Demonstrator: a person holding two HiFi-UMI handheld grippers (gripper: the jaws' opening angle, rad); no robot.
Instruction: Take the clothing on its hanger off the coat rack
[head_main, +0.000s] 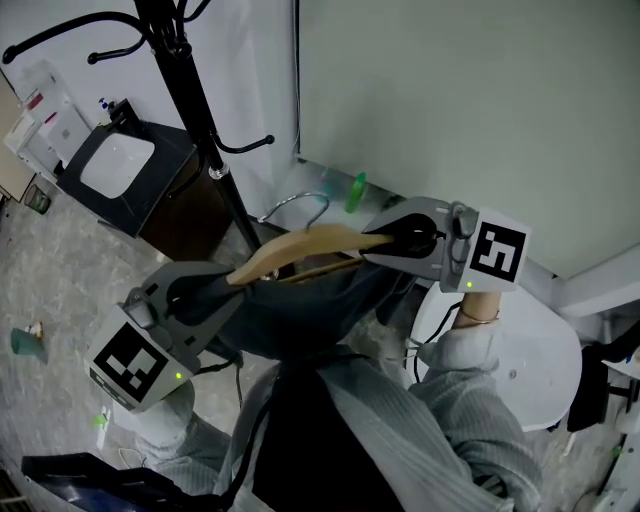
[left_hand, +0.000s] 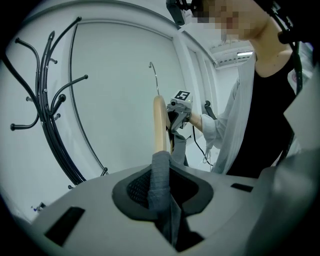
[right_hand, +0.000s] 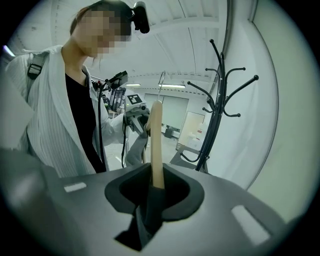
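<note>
Grasping the hanger (head_main: 300, 244) through its clothing (head_main: 300, 312), left gripper (head_main: 222, 287) and right gripper (head_main: 386, 243) fingers clench opposite ends.

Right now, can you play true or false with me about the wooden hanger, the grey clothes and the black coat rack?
1. The light wooden hanger is gripped at both ends, by the left gripper and the right gripper. True.
2. The hanger's thin silver metal hook is hooked on the tall black metal coat rack. False: the hook is in the air, apart from the rack.
3. Dark grey clothing drapes from the hanger. True.
4. The right gripper is empty. False: its jaws are shut on the hanger's end and the cloth.
</note>
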